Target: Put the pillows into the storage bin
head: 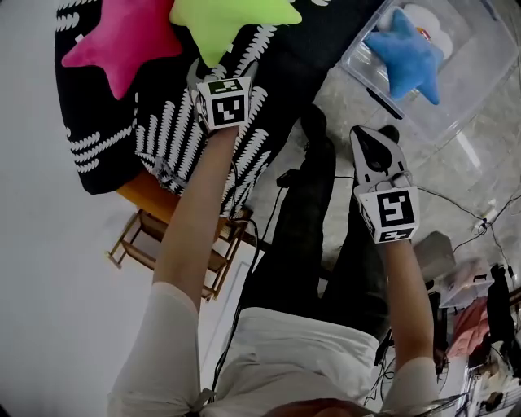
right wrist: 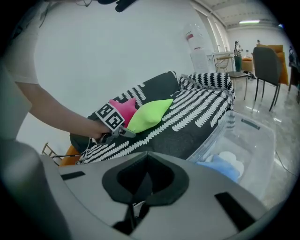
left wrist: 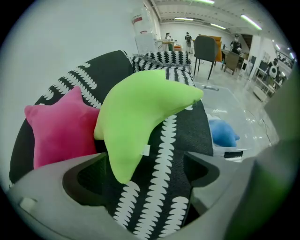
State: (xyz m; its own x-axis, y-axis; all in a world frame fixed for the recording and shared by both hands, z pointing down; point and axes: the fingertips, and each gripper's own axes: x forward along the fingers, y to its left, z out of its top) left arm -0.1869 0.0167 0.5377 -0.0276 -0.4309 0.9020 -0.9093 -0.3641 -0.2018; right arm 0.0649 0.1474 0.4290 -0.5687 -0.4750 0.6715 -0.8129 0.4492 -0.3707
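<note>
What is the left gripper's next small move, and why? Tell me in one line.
Probably close the left gripper on the green pillow's lower tip: its jaws stand apart with that tip between them, not yet gripped. The blue pillow already lies in the storage bin.

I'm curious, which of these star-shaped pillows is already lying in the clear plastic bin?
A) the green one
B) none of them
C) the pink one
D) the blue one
D: the blue pillow lies inside the clear bin, while the pink pillow and the green pillow are on the black-and-white cover.
</note>
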